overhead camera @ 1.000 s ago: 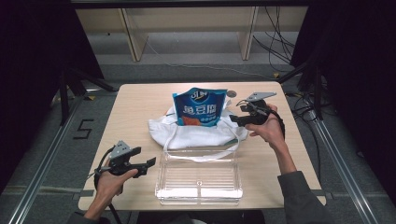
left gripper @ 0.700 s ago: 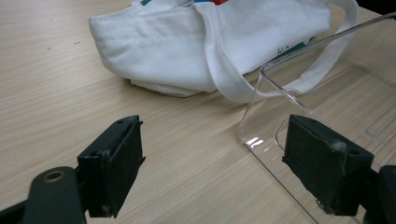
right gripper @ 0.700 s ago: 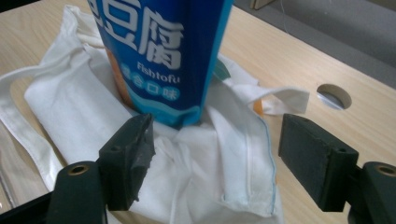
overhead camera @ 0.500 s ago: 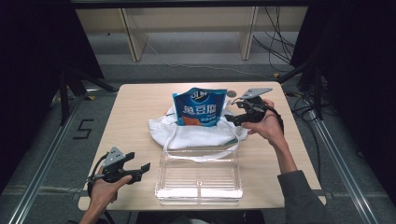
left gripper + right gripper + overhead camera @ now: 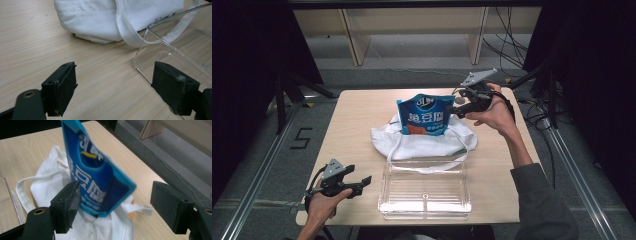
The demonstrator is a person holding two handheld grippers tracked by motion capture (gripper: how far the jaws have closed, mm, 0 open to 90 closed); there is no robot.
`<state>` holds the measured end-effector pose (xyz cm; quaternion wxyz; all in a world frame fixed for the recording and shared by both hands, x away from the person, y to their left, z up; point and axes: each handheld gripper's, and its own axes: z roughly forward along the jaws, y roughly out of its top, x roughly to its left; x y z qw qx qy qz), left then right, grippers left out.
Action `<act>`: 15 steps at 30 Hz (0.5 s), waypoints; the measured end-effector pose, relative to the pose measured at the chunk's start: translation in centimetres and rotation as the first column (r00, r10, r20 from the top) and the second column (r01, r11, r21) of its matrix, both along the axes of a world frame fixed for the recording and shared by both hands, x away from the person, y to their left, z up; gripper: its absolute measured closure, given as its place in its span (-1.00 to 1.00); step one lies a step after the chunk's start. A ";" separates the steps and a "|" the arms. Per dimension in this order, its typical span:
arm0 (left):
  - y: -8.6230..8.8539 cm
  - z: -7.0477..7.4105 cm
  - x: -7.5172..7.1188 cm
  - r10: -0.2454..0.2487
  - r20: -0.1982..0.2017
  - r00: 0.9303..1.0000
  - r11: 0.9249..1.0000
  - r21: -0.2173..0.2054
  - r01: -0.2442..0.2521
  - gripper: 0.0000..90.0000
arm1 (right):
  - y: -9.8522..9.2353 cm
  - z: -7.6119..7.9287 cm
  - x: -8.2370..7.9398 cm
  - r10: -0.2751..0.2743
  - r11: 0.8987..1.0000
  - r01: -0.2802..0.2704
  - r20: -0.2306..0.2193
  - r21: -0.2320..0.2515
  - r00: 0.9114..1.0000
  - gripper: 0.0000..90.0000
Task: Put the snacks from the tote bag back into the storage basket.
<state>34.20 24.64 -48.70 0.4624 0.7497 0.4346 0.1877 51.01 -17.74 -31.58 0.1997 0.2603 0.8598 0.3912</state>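
On the middle of the light wooden table (image 5: 357,120) stands a blue snack pouch (image 5: 424,116), upright, its lower part sunk into the mouth of a white cloth tote bag (image 5: 422,142) that lies crumpled beneath and around it. The pouch is glossy blue with large white characters across its front, a paler band along the top edge and an orange patch near the bottom. In the right gripper view the pouch (image 5: 96,180) leans a little, its lower corner resting in the white folds of the bag (image 5: 50,182), and its print is blurred.

One long white strap (image 5: 427,167) of the bag trails toward the person and lies over the far rim of a clear plastic tray (image 5: 426,192), which sits at the near edge of the table, just in front of the bag. The tray shows two compartments.

The right gripper (image 5: 462,106) is held above the table at the pouch's right edge, its grey three-cornered plate on top. Its jaws are spread wide; in its own view one pad stands just before the pouch's face and the other is well clear to the side, so nothing is gripped.

The left gripper (image 5: 362,182) is low at the near left corner of the table, left of the tray and pointing toward it. Its jaws are also wide apart, with bare wood and the tray's corner (image 5: 150,50) between them, holding nothing.
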 end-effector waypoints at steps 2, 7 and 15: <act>0.1 0.0 -0.1 0.005 -0.001 1.000 1.000 0.002 -0.005 -0.58 | 0.8 0.8 0.2 0.018 1.000 -0.018 0.010 -0.002 1.000 -0.43; 0.1 0.0 -0.2 0.007 -0.001 1.000 1.000 0.007 -0.007 -0.57 | 2.9 2.5 0.6 0.060 0.998 -0.060 0.013 -0.032 0.998 -0.38; 0.1 0.0 -0.2 0.004 0.003 1.000 1.000 -0.003 -0.004 -0.57 | 5.3 3.2 1.6 0.098 0.993 -0.099 -0.021 -0.066 0.995 -0.28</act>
